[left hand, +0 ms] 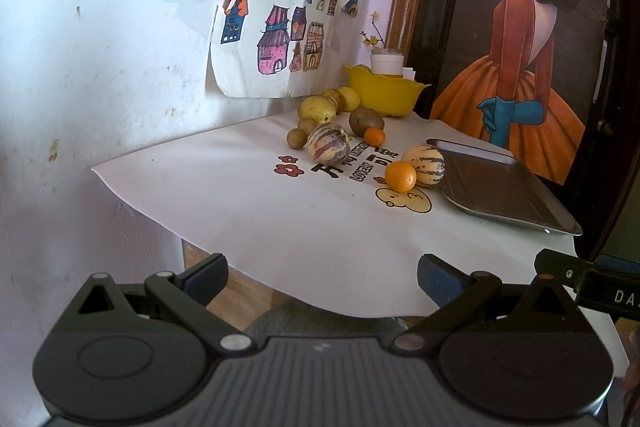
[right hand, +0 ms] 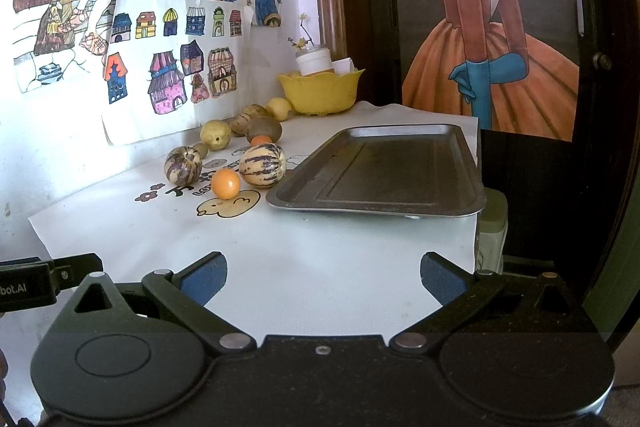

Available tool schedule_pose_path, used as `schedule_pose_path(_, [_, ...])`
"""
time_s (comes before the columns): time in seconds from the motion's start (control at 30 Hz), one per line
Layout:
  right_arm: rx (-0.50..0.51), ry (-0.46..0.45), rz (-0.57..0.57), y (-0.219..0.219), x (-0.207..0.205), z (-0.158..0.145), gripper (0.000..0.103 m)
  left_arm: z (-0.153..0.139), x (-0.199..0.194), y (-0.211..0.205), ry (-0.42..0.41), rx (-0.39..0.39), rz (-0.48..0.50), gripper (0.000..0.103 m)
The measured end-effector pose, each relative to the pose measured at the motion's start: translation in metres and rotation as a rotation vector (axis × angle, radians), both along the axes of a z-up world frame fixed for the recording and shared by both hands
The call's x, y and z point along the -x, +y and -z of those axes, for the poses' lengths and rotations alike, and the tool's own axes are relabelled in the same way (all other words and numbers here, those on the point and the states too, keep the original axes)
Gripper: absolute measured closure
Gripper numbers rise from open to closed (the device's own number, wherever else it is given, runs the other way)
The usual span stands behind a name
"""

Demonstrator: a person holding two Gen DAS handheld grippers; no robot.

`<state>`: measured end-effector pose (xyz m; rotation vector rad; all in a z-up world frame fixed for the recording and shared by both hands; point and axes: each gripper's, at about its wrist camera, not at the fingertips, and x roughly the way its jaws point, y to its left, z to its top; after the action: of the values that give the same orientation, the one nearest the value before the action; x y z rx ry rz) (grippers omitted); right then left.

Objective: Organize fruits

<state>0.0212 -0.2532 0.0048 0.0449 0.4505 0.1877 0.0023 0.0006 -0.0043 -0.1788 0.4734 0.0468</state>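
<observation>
Fruits lie on a white cloth-covered table (left hand: 248, 211) (right hand: 304, 259). Two striped melons (left hand: 329, 143) (left hand: 426, 163) (right hand: 183, 165) (right hand: 263, 165), a small orange (left hand: 400, 177) (right hand: 225, 183), a smaller orange (left hand: 375, 136) (right hand: 261, 139), a brown kiwi (left hand: 365, 119) (right hand: 264, 129) and yellow-green fruits (left hand: 316, 109) (right hand: 215, 134) sit near the wall. A dark metal tray (left hand: 504, 187) (right hand: 380, 171) lies empty to their right. My left gripper (left hand: 322, 277) and right gripper (right hand: 323, 275) both hover open over the table's near edge, well short of the fruits, holding nothing.
A yellow bowl (left hand: 382, 89) (right hand: 320, 91) with a white jar (left hand: 386, 61) (right hand: 314, 61) behind it stands at the back corner. Drawings hang on the wall on the left; a dark door with a poster is on the right. The other gripper's body shows at each view's edge.
</observation>
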Motion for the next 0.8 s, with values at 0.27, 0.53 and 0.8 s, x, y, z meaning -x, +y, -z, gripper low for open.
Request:
schedule_pose_path(0.27, [-0.001, 0.001, 0.001, 0.0, -0.0002, 0.0002, 0.0, 0.0044, 0.0012, -0.0006, 0.001, 0.001, -0.002, 0.0])
schedule_pose_path(0.53, [-0.001, 0.002, 0.0, 0.0001, -0.0004, 0.0005, 0.001, 0.0067, 0.0016, -0.0002, 0.002, 0.001, -0.002, 0.0])
schedule_pose_path(0.8, [-0.001, 0.004, 0.0, 0.0005, -0.0005, 0.0009, 0.0, 0.0053, 0.0011, -0.0001, 0.004, 0.001, -0.002, 0.0])
